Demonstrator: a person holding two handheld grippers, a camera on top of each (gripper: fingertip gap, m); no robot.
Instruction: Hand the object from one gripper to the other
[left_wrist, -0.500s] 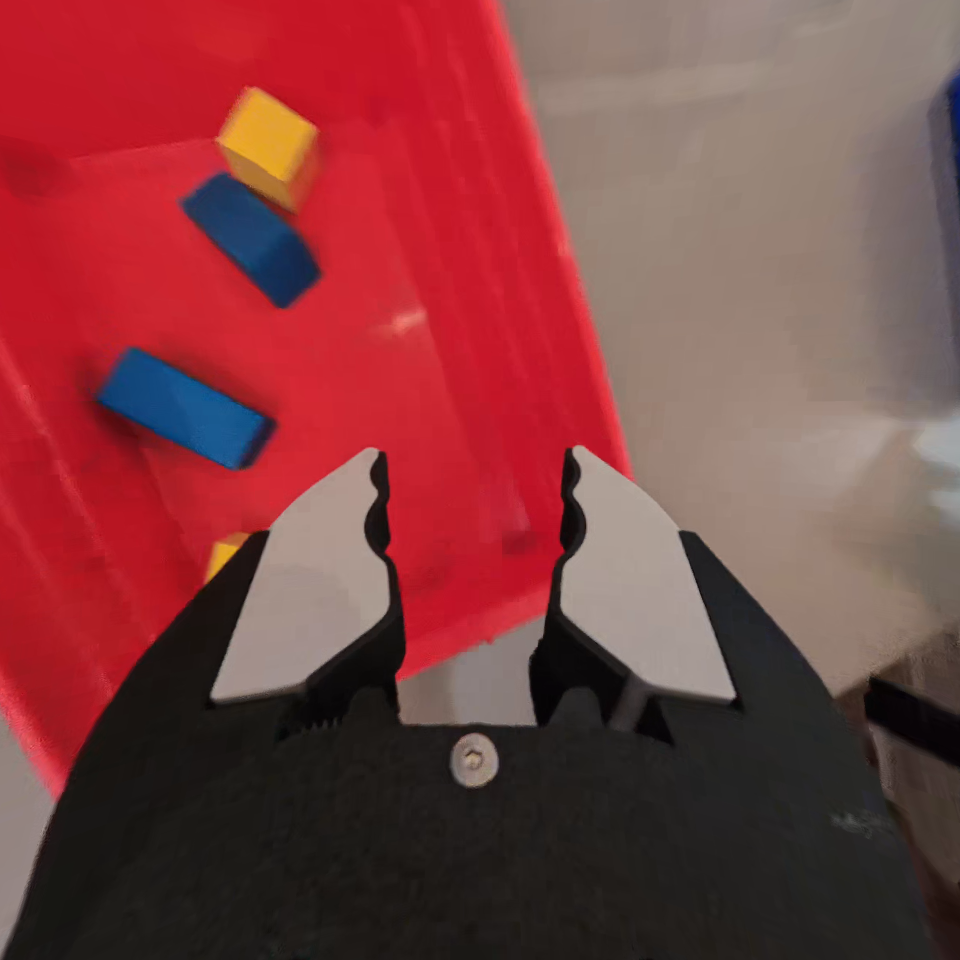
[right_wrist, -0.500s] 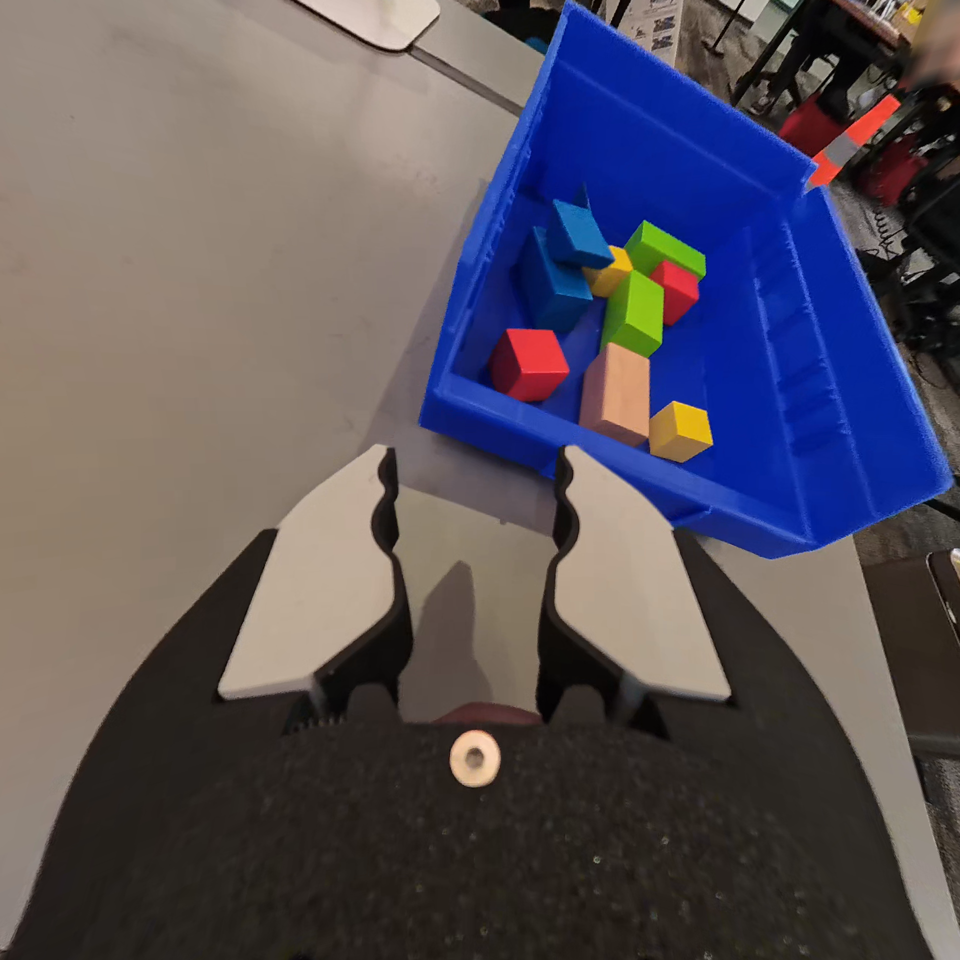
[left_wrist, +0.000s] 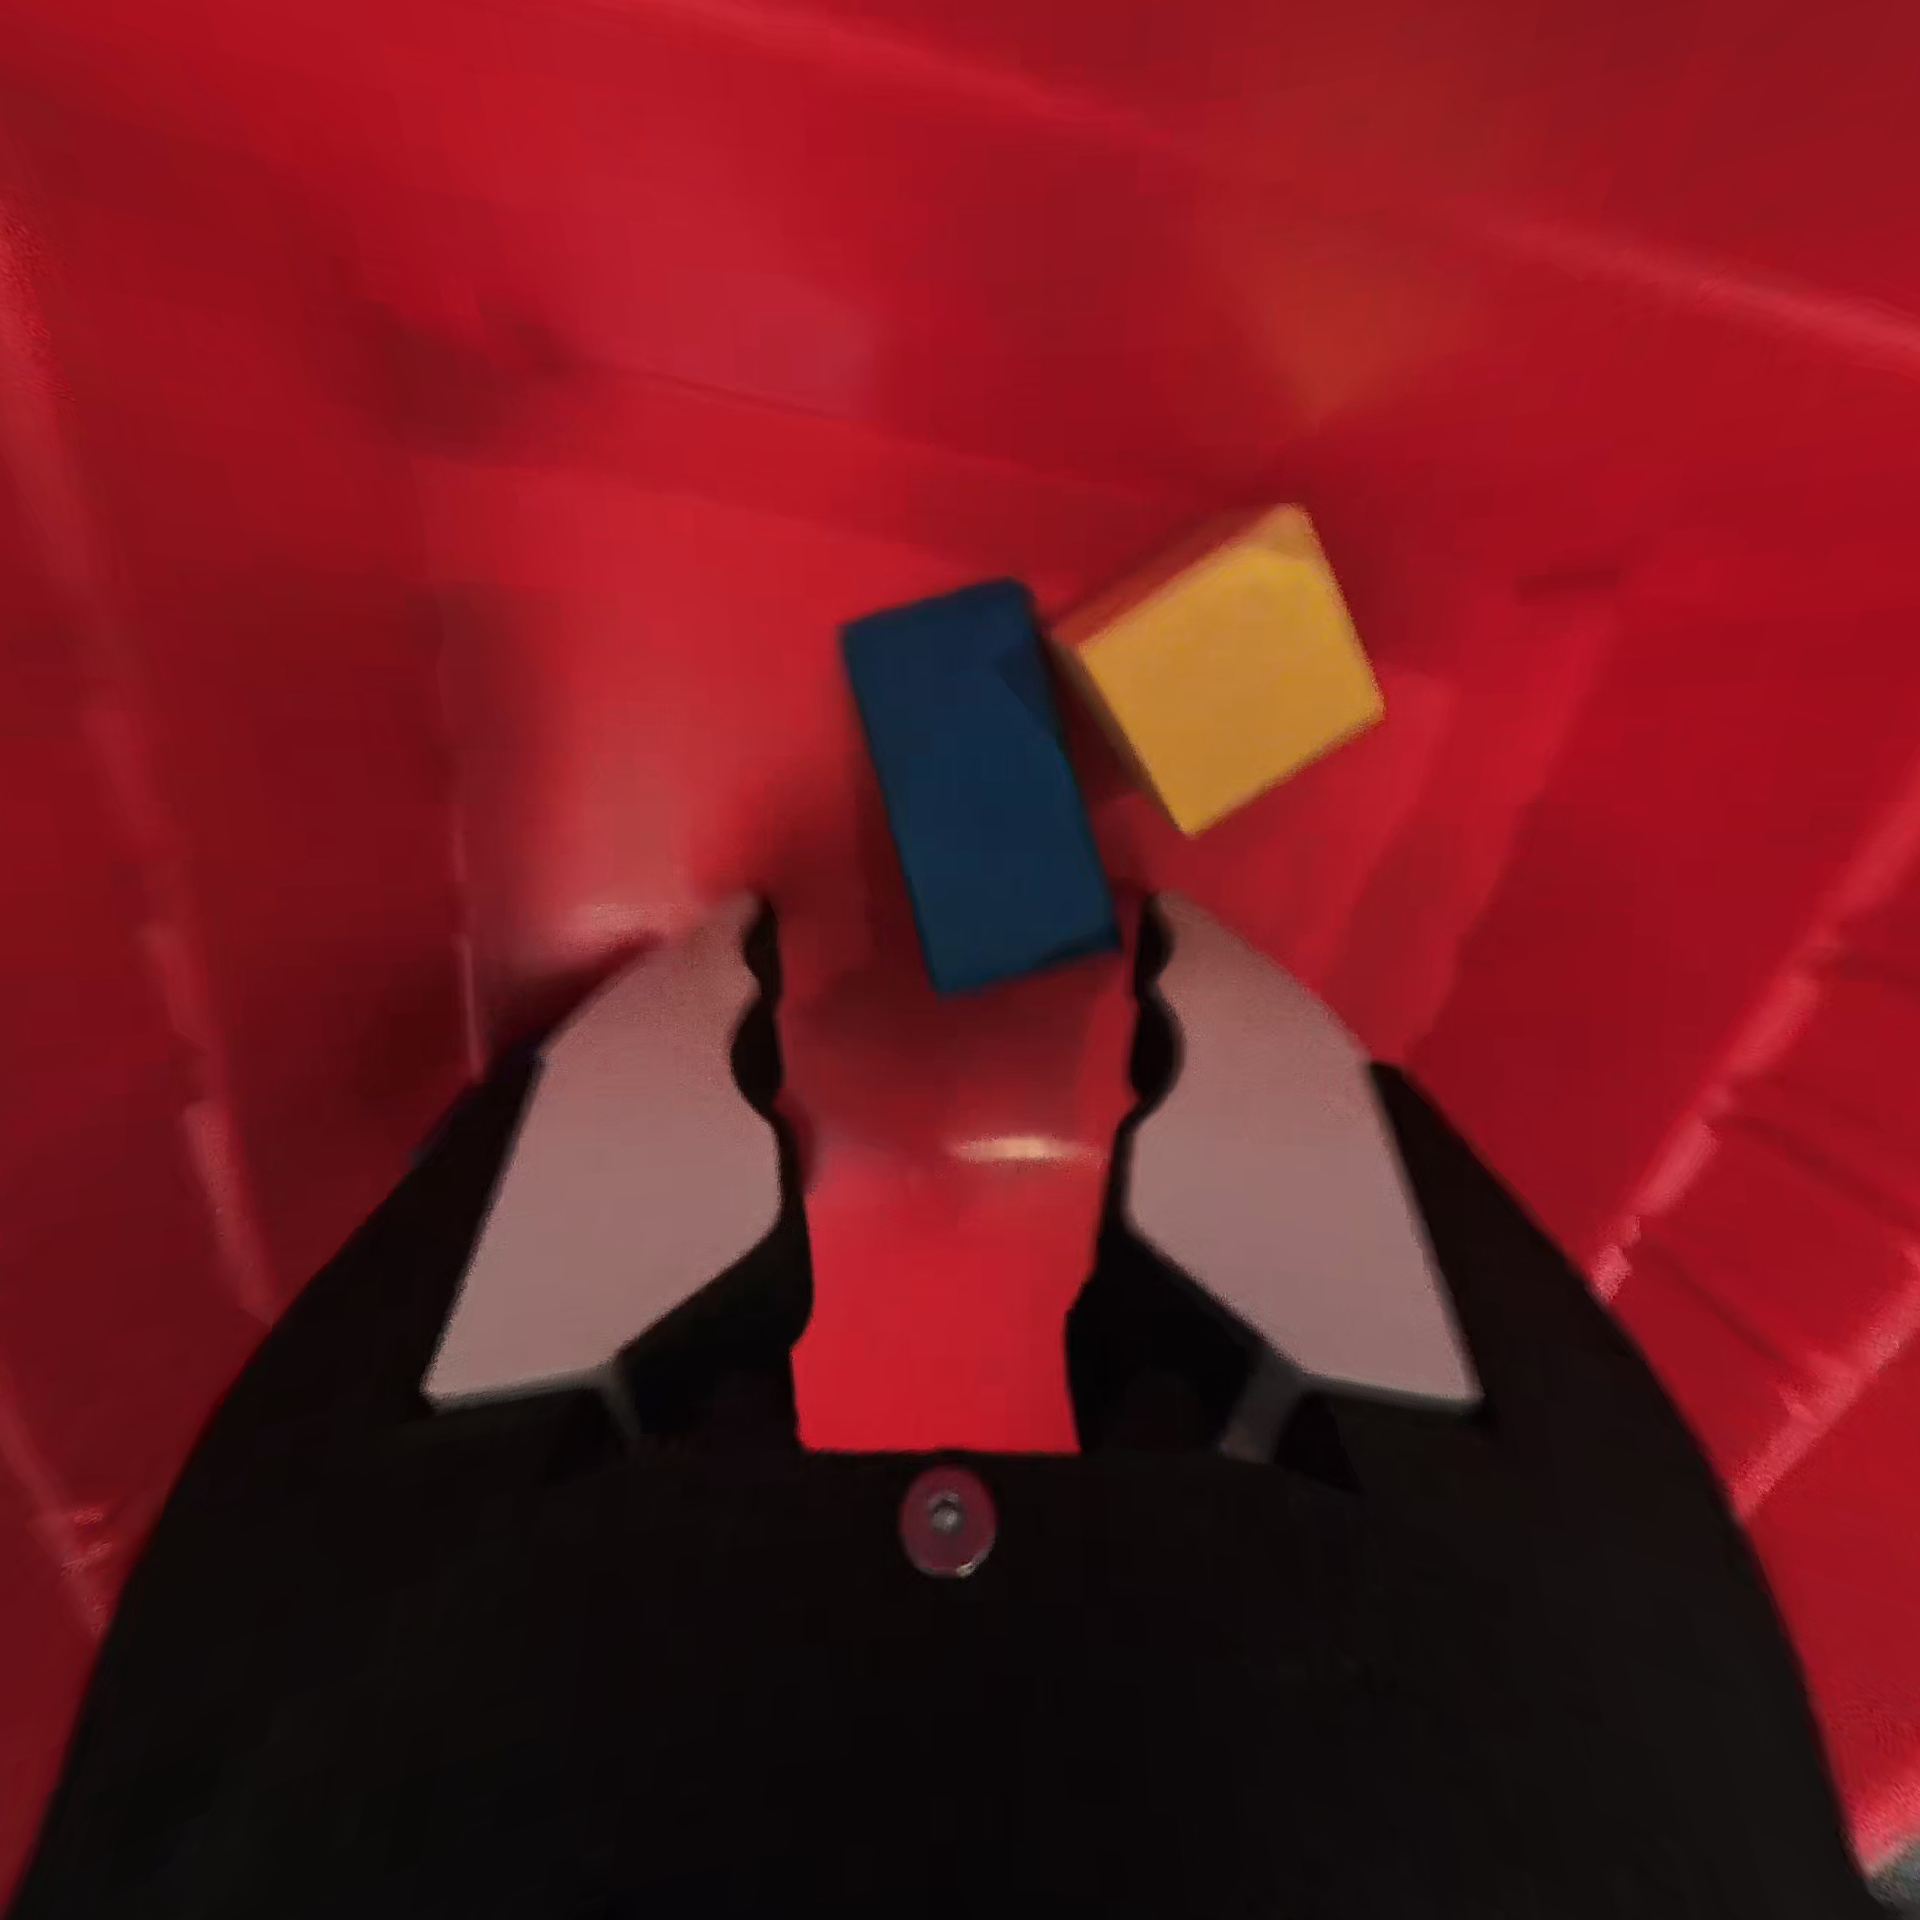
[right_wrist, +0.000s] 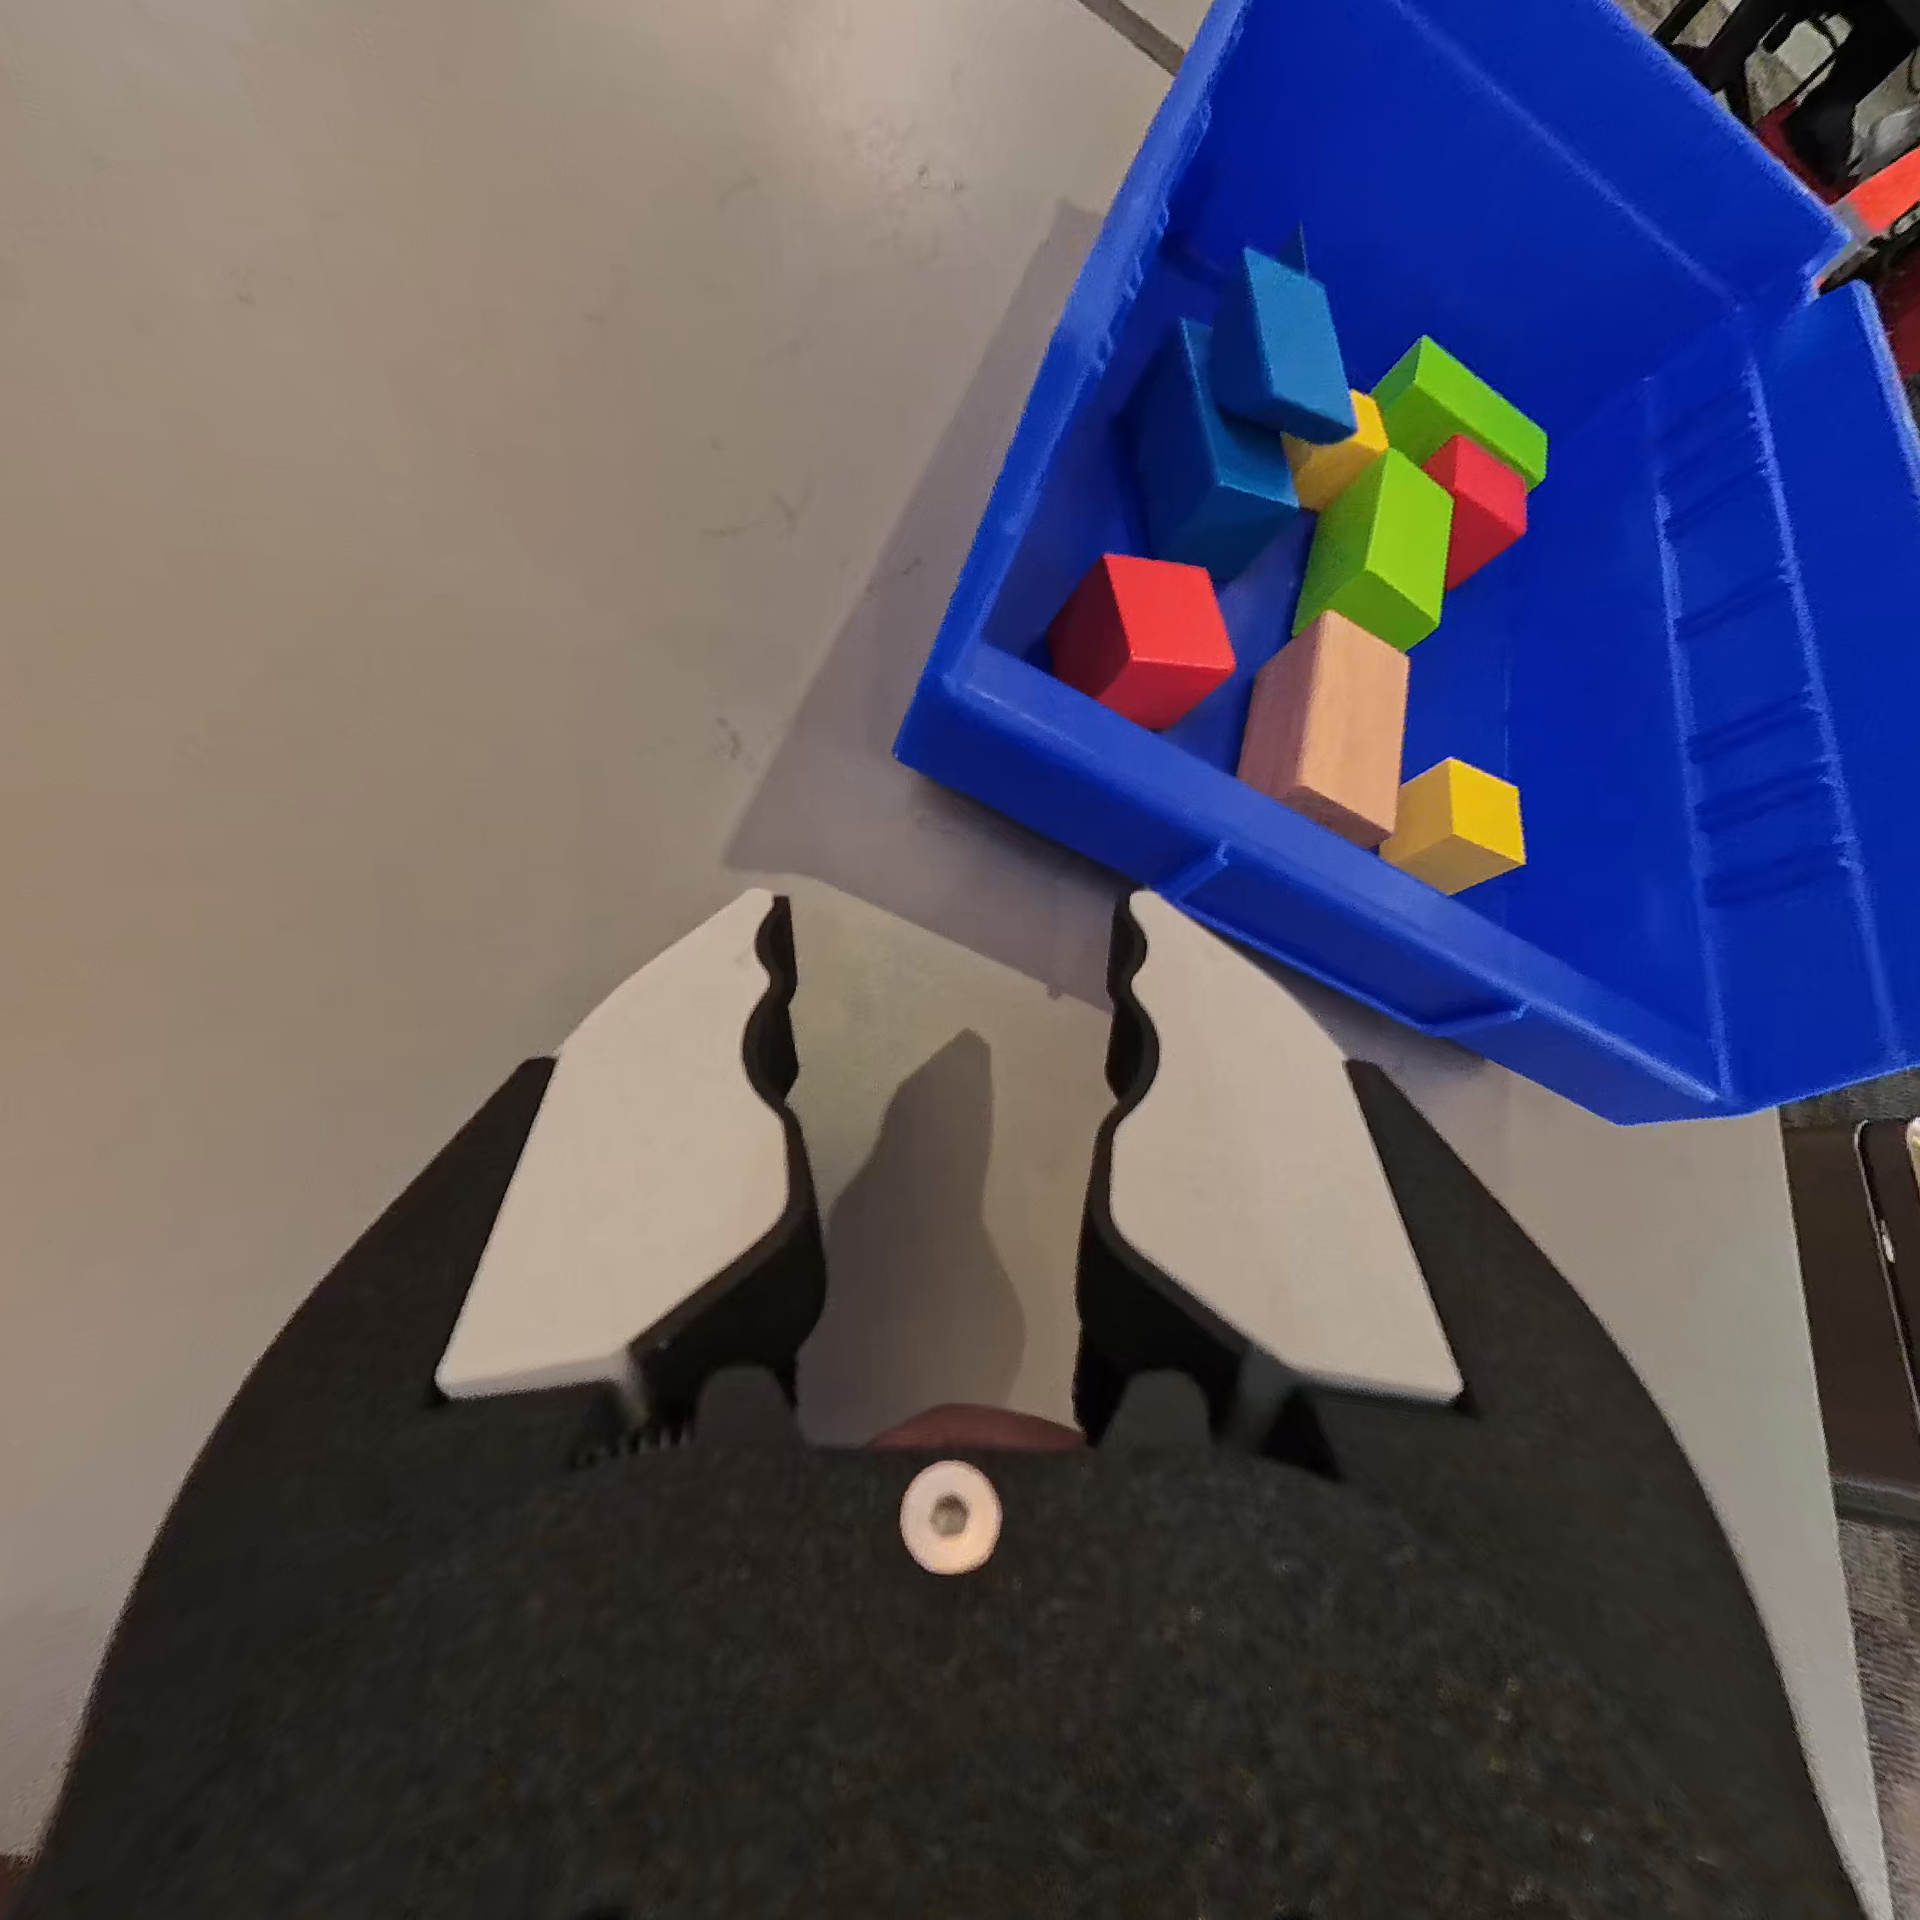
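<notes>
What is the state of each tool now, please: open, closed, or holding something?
Left tool: open, holding nothing, inside the red bin, just short of the blue block.
Right tool: open, holding nothing, over the grey table.

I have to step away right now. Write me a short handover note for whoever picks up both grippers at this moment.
Left gripper: open, empty, inside the red bin, fingertips just short of the blue block. A yellow cube sits right beside that block.
Right gripper: open, empty, over the grey table, next to the blue bin of mixed blocks.
Done: nothing grasped or handed over yet.
Left: probably close the left gripper on the blue block, lift it out, pass it to the right gripper. The left view is blurred, so check alignment before closing.
</notes>
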